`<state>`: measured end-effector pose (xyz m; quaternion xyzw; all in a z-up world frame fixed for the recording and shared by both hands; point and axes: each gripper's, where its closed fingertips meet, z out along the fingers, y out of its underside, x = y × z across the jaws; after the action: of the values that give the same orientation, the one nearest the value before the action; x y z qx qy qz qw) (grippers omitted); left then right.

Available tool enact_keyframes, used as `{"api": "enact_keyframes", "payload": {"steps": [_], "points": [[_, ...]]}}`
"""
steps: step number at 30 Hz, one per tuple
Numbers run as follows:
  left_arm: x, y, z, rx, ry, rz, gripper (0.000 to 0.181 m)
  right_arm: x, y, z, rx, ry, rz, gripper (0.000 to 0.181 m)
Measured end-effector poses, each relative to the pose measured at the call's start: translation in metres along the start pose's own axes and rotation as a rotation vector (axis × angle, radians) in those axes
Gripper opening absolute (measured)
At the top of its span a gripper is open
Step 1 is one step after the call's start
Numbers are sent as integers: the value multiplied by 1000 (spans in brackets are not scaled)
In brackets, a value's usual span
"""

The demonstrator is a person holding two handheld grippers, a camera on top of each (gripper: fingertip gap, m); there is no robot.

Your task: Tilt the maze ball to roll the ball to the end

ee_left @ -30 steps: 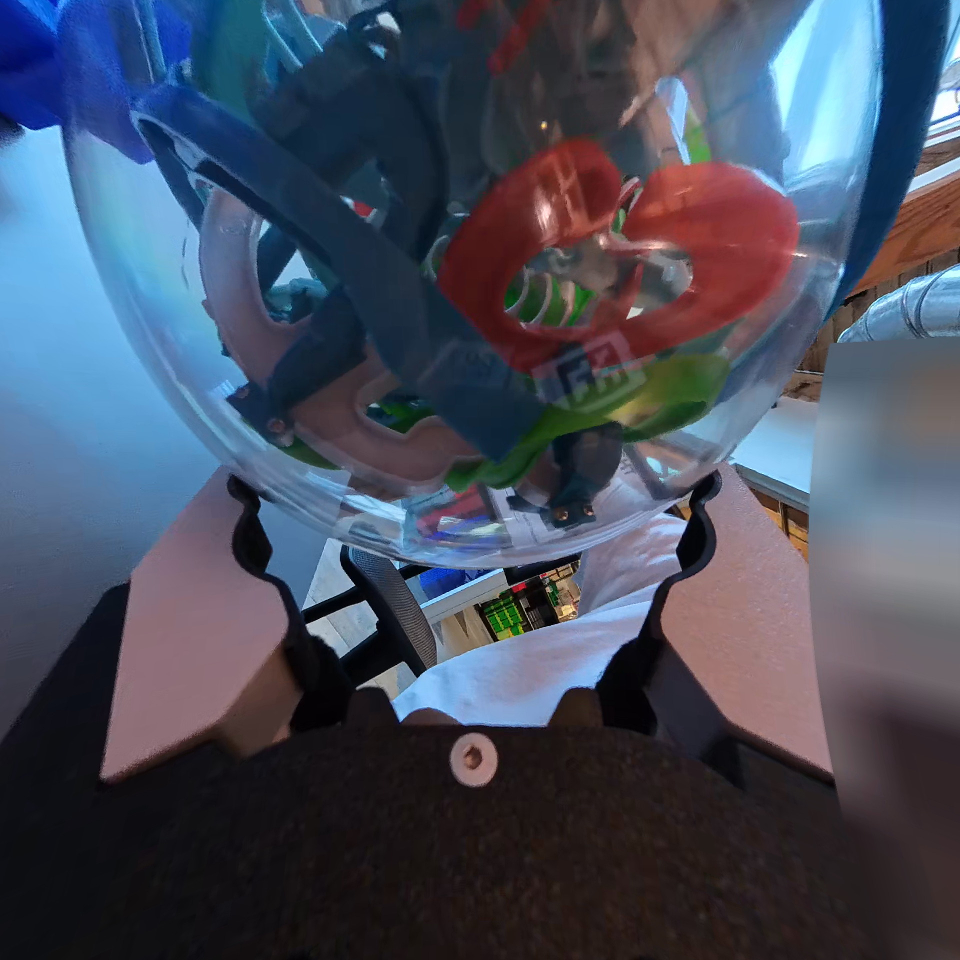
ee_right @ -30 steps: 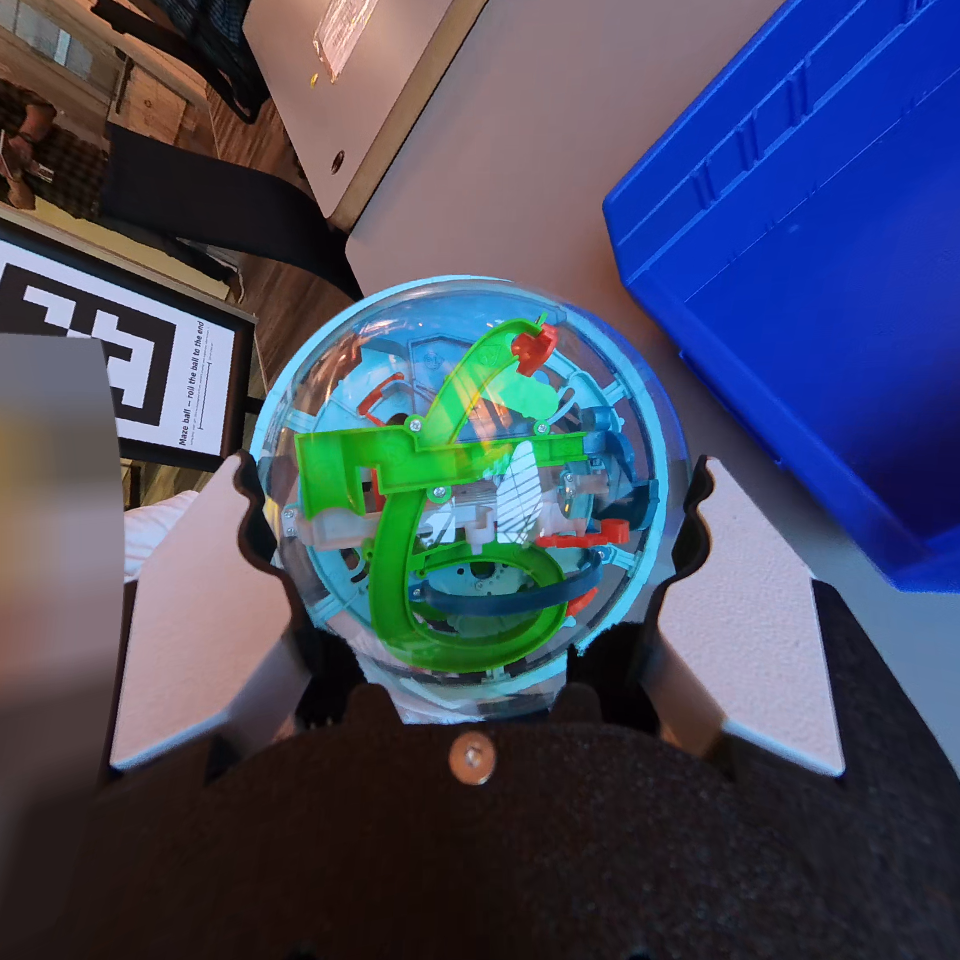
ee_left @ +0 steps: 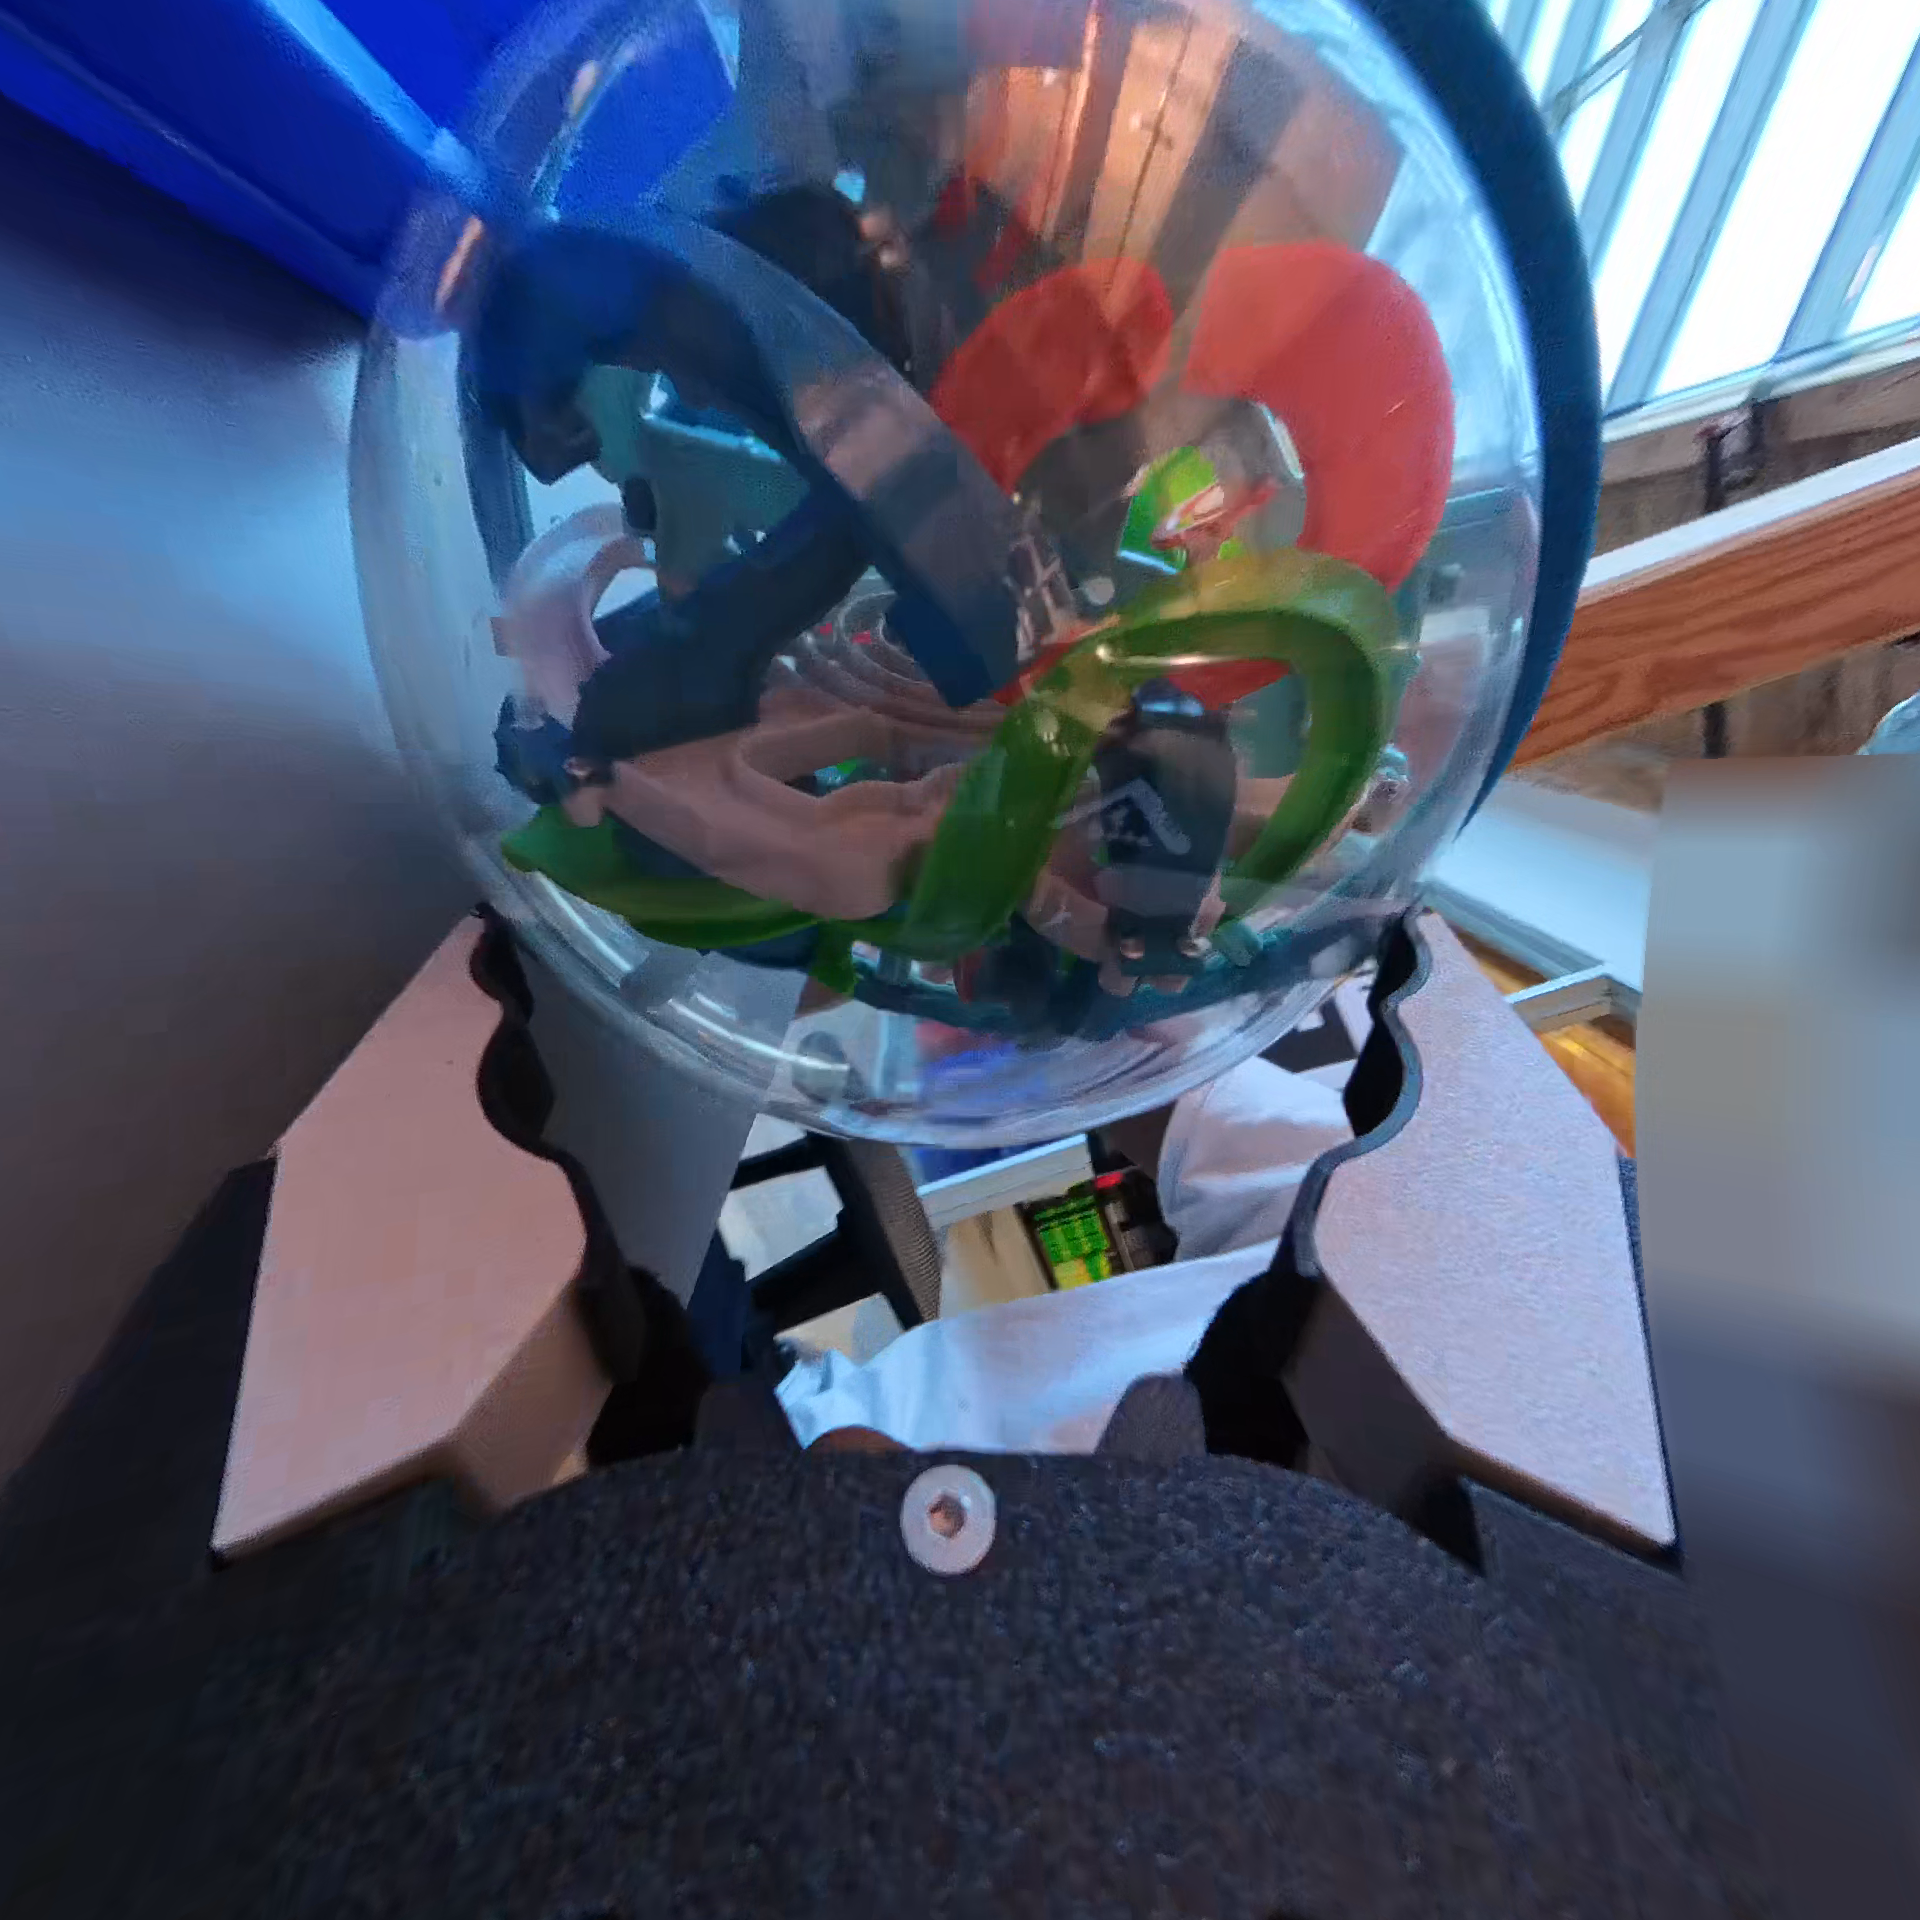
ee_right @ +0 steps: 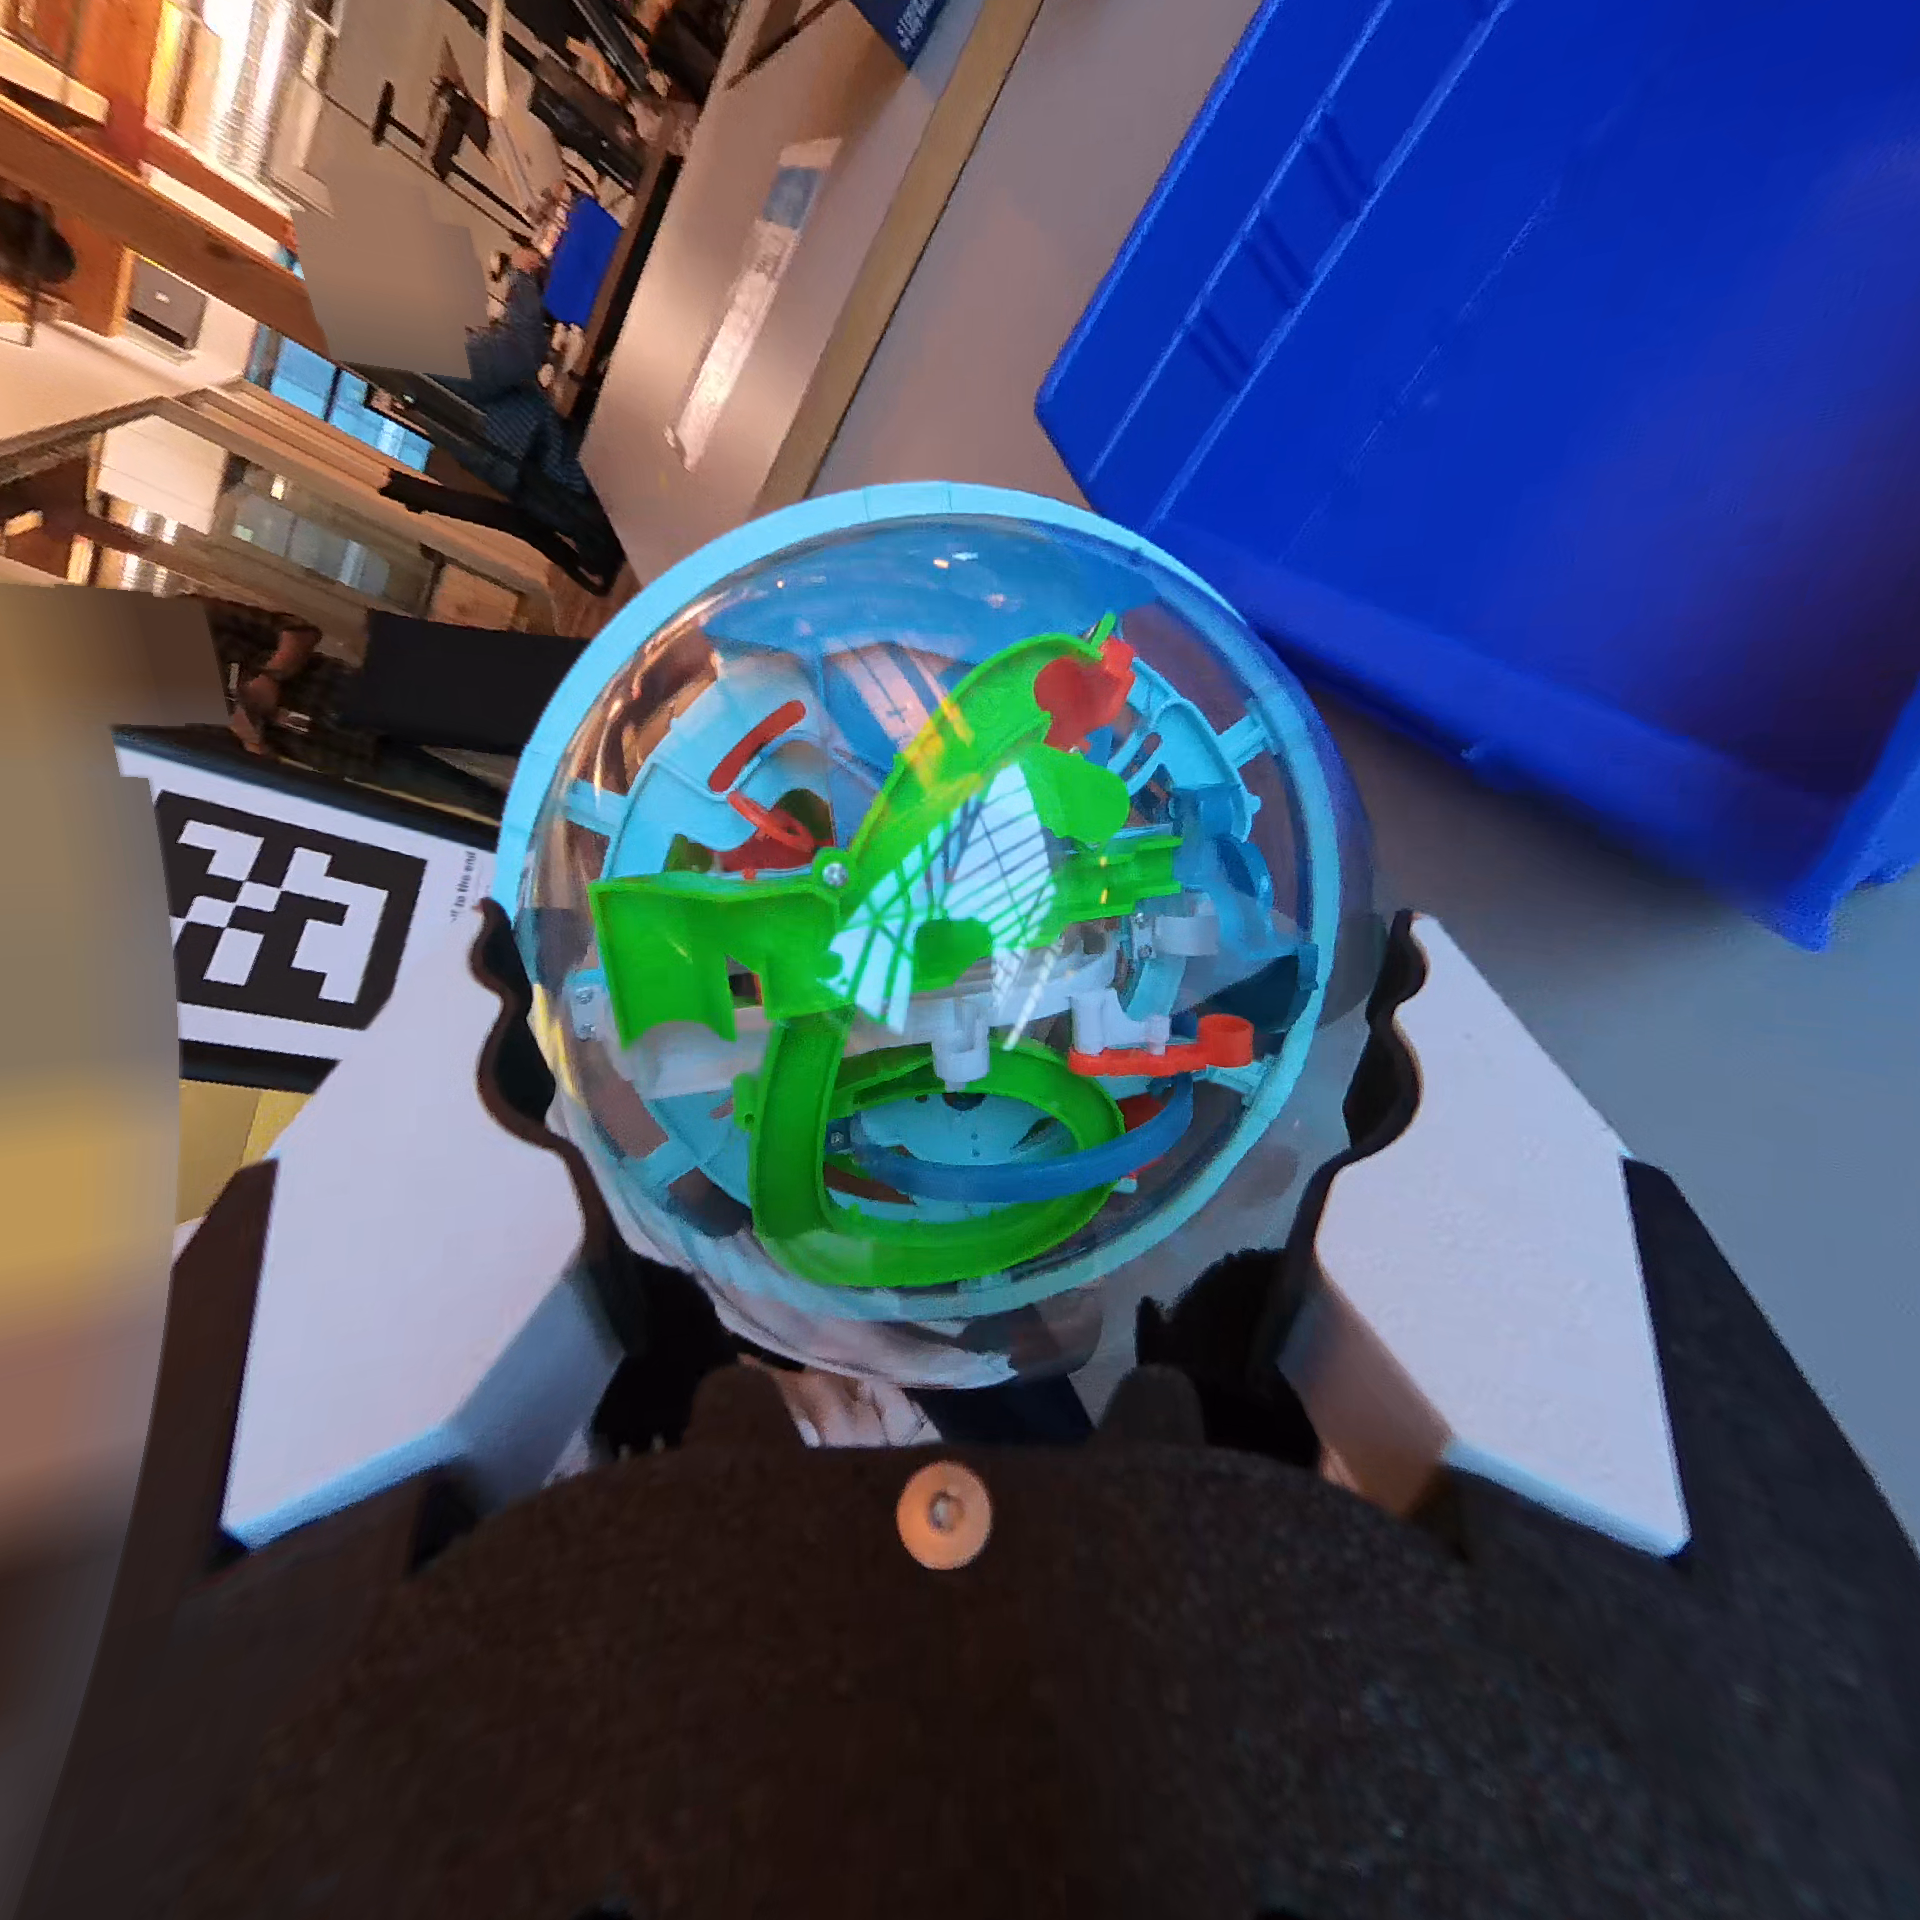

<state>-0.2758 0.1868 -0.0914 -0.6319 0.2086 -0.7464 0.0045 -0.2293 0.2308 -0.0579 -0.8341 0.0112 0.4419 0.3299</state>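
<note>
In the left wrist view, the grey table (ee_left: 156, 623) is seen at the far left, with a blue bin (ee_left: 260, 125) at the top left. The left gripper (ee_left: 940, 956) is held with its fingers (ee_left: 416, 1195) spread wide, and the maze ball (ee_left: 935, 571) is cradled at their tips; both tips are seen against the clear shell. Dark blue, red and green tracks are seen inside the shell. The small ball itself cannot be made out. To the right, a wooden beam (ee_left: 1714, 592) and a window (ee_left: 1714, 156) are seen.

In the right wrist view, a black-and-white marker card (ee_right: 291, 925) is seen at the left. The right gripper (ee_right: 940, 956) is clamped on the maze ball (ee_right: 935, 914), which is held above the table (ee_right: 1714, 1091). The bin (ee_right: 1558, 416) is set on the table at the right
</note>
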Motion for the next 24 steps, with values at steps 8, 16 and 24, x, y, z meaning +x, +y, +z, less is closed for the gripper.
{"api": "enact_keyframes", "payload": {"steps": [8,16,24], "points": [[0,-11,-2,69,72,-131,154,5,-2,8,-246,78,113,153],[-6,-13,-11,77,74,-281,153,13,7,16,-344,105,283,154],[-7,-12,-15,66,45,-398,154,15,18,16,-395,103,433,154]]}}
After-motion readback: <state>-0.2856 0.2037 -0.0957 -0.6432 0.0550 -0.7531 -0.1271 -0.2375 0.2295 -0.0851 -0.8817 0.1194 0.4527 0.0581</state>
